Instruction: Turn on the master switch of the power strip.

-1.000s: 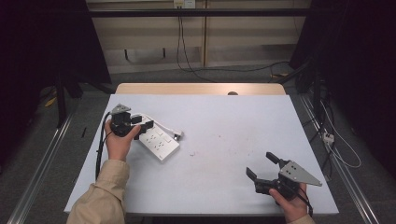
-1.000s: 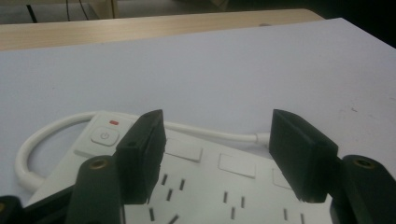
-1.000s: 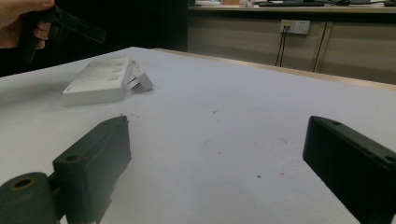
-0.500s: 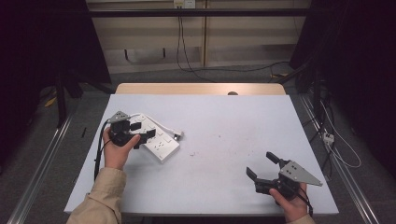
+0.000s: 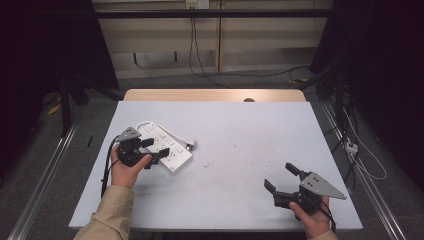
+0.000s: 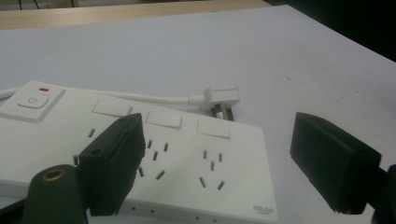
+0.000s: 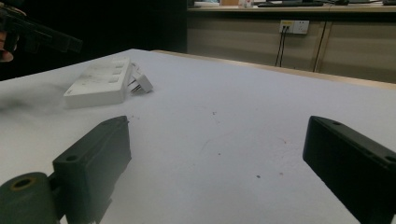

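A white power strip [image 5: 167,148] with several sockets lies flat on the left part of the white table [image 5: 240,130]. Its cord loops behind it, and its plug [image 5: 190,145] rests at its right side. My left gripper [image 5: 152,151] hovers at the strip's near left end, open; its jaws have just been opening. In the left gripper view the strip [image 6: 187,163] and plug [image 6: 222,99] lie just ahead, with the left gripper [image 6: 218,149] spread wide above the strip's near edge and not pressing on it. My right gripper [image 5: 280,176] rests open at the near right corner, nothing between its jaws [image 7: 218,154].
A wooden strip [image 5: 215,95] borders the table's far edge. Cables run over the floor behind it, and a small socket block [image 5: 350,146] lies on the floor at the right. Wall sockets [image 7: 293,26] show on the far wall. Small specks dot the table's middle.
My left hand has drawn back toward the person, from the strip's far left end to its near side, and its jaws have spread. The strip and my right gripper have stayed put.
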